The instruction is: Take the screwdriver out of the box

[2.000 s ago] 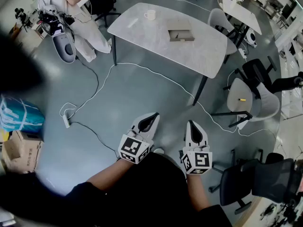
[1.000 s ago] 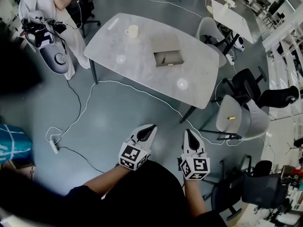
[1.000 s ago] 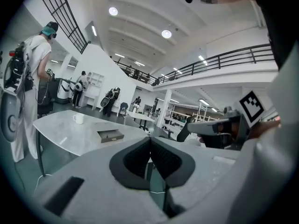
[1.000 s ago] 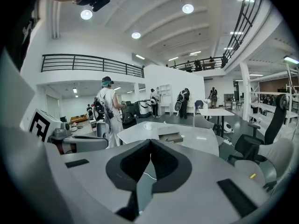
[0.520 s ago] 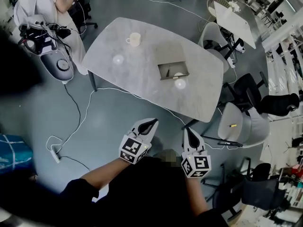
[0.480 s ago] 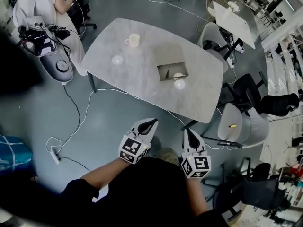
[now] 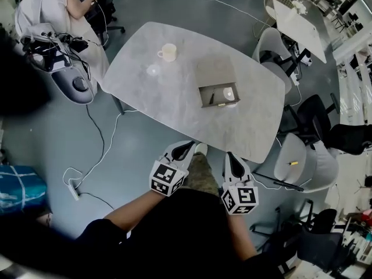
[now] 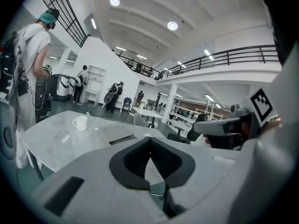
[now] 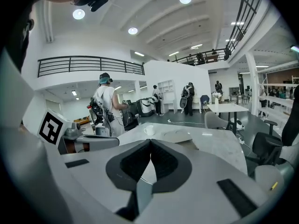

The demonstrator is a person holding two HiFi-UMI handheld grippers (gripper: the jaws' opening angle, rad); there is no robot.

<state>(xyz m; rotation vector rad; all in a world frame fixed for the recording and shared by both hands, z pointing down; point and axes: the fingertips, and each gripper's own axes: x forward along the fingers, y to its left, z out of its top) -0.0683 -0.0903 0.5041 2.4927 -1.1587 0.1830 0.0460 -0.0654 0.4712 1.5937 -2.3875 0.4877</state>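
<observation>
Grey table (image 7: 168, 92), head view: open box (image 7: 220, 101) right of centre, with the screwdriver (image 7: 212, 98) lying inside as a slim dark shape. Cup (image 7: 168, 52) sits well apart, toward the far edge. Left gripper (image 7: 187, 146) and right gripper (image 7: 230, 157) are side by side at the near edge, both well short of the box.

Left gripper view: jaws pressed together, nothing between them. Cup and table lie ahead, right gripper at the right.

Right gripper view: jaws likewise closed and empty. Cup ahead, left gripper at the left.
</observation>
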